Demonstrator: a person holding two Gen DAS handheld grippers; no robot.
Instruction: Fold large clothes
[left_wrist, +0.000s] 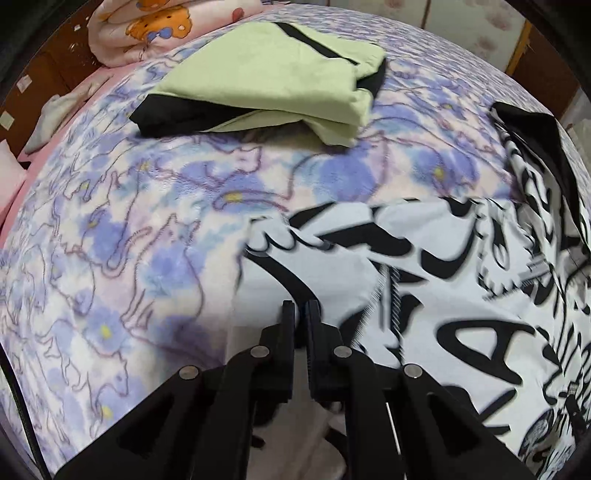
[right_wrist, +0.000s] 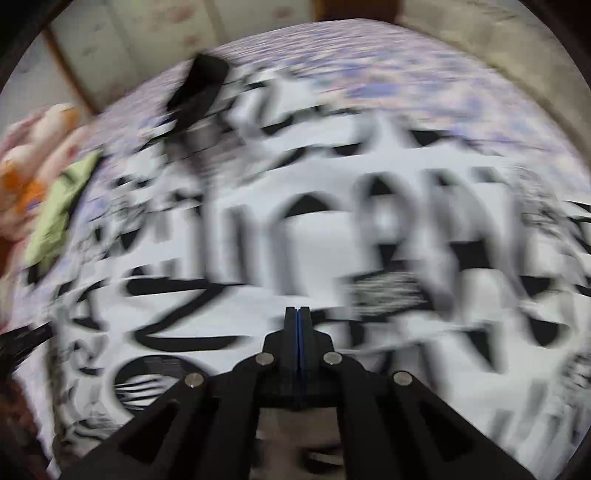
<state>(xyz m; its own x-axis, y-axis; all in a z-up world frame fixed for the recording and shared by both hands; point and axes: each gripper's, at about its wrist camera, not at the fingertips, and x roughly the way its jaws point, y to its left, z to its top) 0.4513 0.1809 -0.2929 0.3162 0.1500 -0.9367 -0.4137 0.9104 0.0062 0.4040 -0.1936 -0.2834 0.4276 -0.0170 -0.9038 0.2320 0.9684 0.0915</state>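
A large white garment with bold black lettering (left_wrist: 443, 295) lies spread on the flowered blanket (left_wrist: 129, 240). My left gripper (left_wrist: 301, 314) hovers over its left edge, jaws almost together, with a fold of that cloth pinched between them and rising toward the fingers. In the right wrist view the same garment (right_wrist: 332, 221) fills the picture, heavily blurred. My right gripper (right_wrist: 299, 314) is shut above it, its blue pads pressed together with nothing between them. A black part of the garment (right_wrist: 199, 88) shows at the far end.
A folded pale green and black garment (left_wrist: 266, 81) lies on the blanket behind the printed one, also at the left edge as a green garment (right_wrist: 55, 214). A pink cartoon quilt (left_wrist: 147, 26) is bunched at the far left. A wooden headboard (left_wrist: 37, 85) borders the bed.
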